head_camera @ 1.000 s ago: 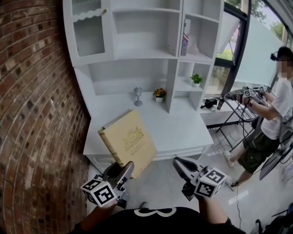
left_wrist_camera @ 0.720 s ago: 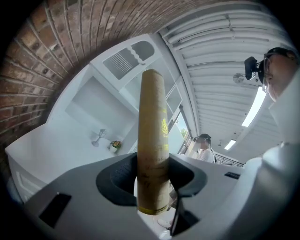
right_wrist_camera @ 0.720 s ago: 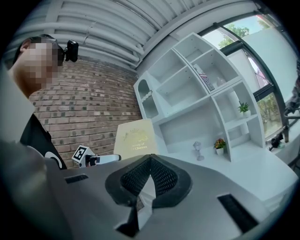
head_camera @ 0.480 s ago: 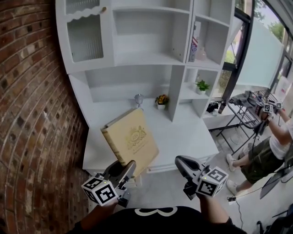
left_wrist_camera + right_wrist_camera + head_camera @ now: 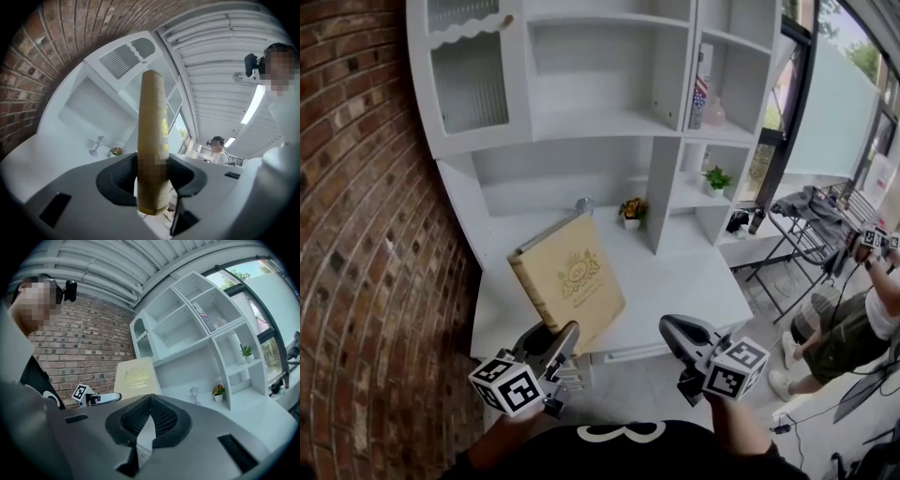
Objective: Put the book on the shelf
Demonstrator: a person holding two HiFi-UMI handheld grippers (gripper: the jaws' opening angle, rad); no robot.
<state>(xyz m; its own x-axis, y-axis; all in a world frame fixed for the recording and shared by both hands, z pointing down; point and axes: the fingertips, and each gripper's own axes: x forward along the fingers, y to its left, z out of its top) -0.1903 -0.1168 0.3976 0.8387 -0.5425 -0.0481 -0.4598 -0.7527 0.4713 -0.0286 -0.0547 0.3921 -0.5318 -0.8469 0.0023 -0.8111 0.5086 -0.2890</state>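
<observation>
A tan hardback book (image 5: 567, 277) with a gold crest on its cover stands tilted in the air in front of the white shelf unit (image 5: 609, 122). My left gripper (image 5: 557, 339) is shut on the book's lower corner. In the left gripper view the book's spine (image 5: 152, 117) rises straight up between the pads of the left gripper (image 5: 152, 176). My right gripper (image 5: 673, 330) hangs to the right of the book, apart from it, shut with nothing in it. The right gripper view shows the right gripper (image 5: 150, 401) with its pads meeting, and the book (image 5: 136, 376) beyond them.
A brick wall (image 5: 356, 234) runs close on the left. On the white counter (image 5: 684, 281) stand a small flower pot (image 5: 631, 210) and, in a cubby, a green plant (image 5: 717, 178). A flag-patterned book (image 5: 700, 89) sits on an upper right shelf. A person (image 5: 862, 300) stands by a dark rack (image 5: 811, 234) at right.
The shelf unit has come nearer in the head view. The held book has risen a little and now hides the small glass ornament. The person at right has shifted toward the frame edge.
</observation>
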